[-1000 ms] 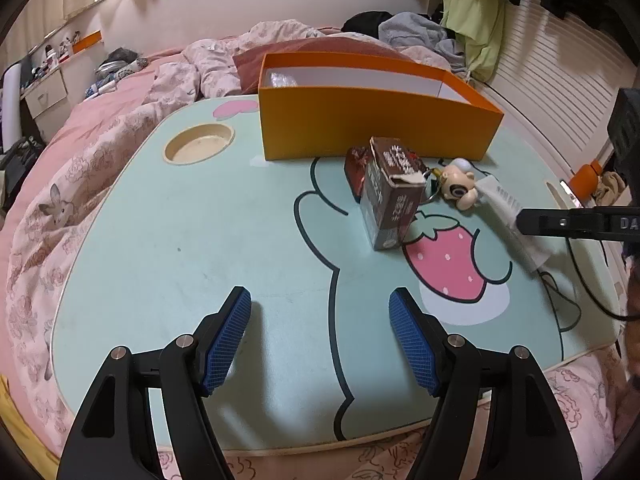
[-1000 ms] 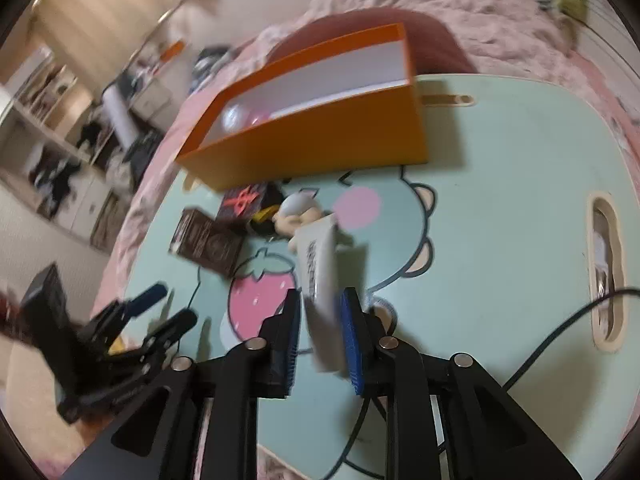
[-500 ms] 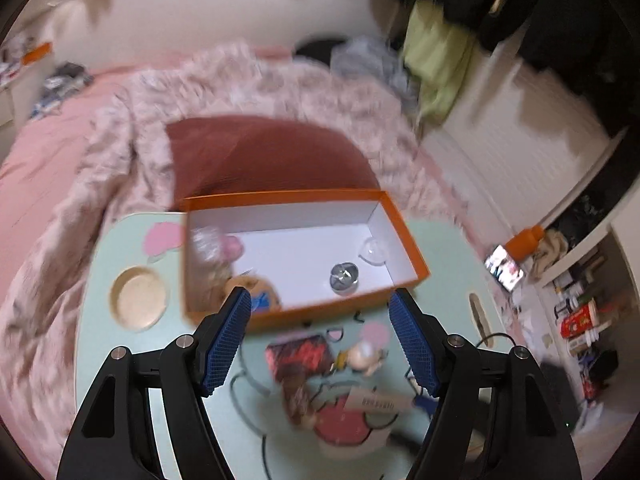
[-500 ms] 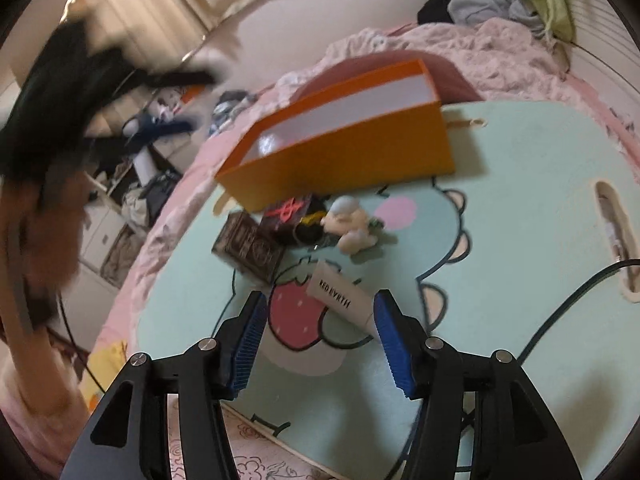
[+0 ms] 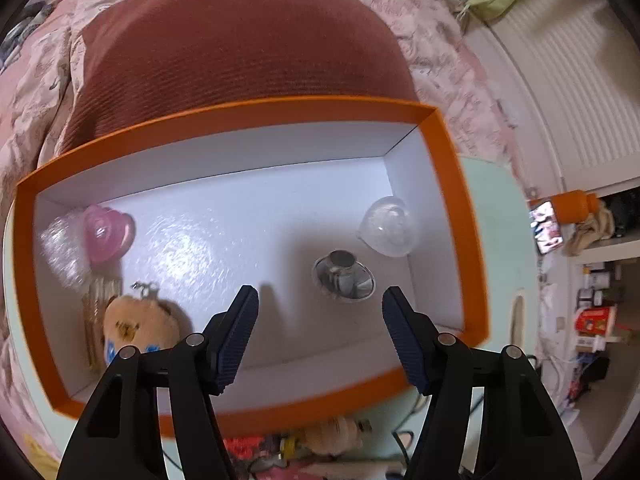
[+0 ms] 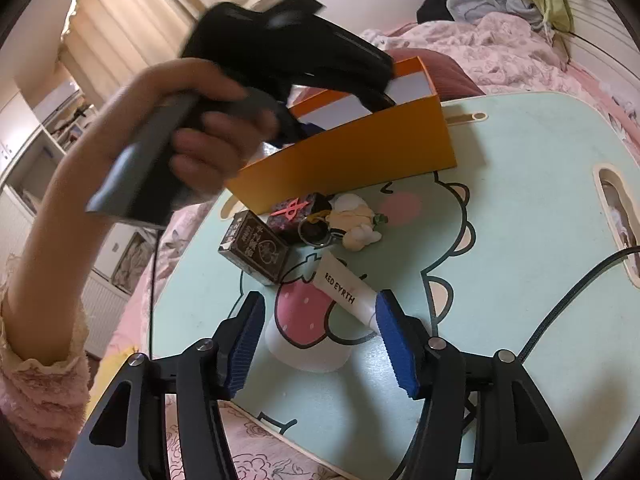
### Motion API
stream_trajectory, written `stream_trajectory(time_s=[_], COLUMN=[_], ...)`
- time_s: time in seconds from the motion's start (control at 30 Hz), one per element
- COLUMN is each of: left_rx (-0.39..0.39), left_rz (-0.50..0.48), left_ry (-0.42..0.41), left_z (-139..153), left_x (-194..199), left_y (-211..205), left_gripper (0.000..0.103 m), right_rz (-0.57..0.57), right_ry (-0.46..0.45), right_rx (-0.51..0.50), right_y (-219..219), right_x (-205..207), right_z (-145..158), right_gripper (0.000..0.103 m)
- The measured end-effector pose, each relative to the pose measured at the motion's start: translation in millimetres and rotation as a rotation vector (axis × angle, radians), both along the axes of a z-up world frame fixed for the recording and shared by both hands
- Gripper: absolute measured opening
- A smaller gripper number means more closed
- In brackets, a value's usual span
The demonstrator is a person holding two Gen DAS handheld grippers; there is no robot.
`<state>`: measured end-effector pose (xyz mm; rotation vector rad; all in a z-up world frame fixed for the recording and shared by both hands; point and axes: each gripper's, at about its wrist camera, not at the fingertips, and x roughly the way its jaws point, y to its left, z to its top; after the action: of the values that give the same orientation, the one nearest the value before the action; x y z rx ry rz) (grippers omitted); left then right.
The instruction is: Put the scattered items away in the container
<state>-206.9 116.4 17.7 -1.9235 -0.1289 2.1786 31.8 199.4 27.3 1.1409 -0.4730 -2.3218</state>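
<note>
My left gripper (image 5: 320, 294) hangs over the orange box (image 5: 452, 200), pointing down into it; its jaws are closing with nothing between them. Inside the box lie a pink heart piece (image 5: 108, 232), a clear dome (image 5: 390, 226), a metal cap (image 5: 344, 276) and a plush bear keychain (image 5: 140, 328). My right gripper (image 6: 320, 300) is low over the table, jaws opening. The white tube (image 6: 344, 288) lies flat, its near end beside the right finger, unheld. A dark card box (image 6: 256, 248), a red-patterned packet (image 6: 296, 210) and a cream plush keychain (image 6: 356, 220) lie before the orange box (image 6: 360, 152).
The mint cartoon table (image 6: 520, 200) stands on a pink bed. A black cable (image 6: 560, 304) crosses its right side. A person's hand (image 6: 208, 140) holds the left gripper above the box. A maroon cushion (image 5: 240, 40) lies behind the box.
The left gripper swung from the table's near side to above the box and tipped downward. The right gripper opened and let go of the white tube, now lying on the table.
</note>
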Motion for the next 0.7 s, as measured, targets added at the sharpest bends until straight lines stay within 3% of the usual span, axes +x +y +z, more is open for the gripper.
stream_trajectory(time_s=[0.1, 0.13, 0.17, 0.27, 0.4, 0.7], left_rx=[-0.030, -0.042, -0.038, 0.010, 0.045, 0.240], left_rz=[0.014, 0.017, 0.025, 0.032, 0.036, -0.008], left_ry=[0.023, 0.030, 0.032, 0.030, 0.086, 0.275], left_z=[-4, -4, -4, -3, 15, 95], left_x=[-4, -4, -4, -5, 1, 49], left_y=[0, -1, -4, -15, -25, -55], left_gripper=[0.047, 0.035, 0.032, 0.032, 0.032, 0.032], right_rz=[0.000, 0.000, 0.001, 0.000, 0.000, -0.009], right_ry=[0.003, 0.002, 0.000, 0.000, 0.000, 0.003], right_rx=[-0.001, -0.001, -0.001, -0.007, -0.007, -0.004], right_y=[-1, -1, -2, -1, -1, -1], right_x=[1, 0, -1, 0, 0, -1], right_z=[0, -1, -1, -2, -2, -2], right_gripper=[0.059, 0.060, 0.060, 0.060, 0.060, 0.060])
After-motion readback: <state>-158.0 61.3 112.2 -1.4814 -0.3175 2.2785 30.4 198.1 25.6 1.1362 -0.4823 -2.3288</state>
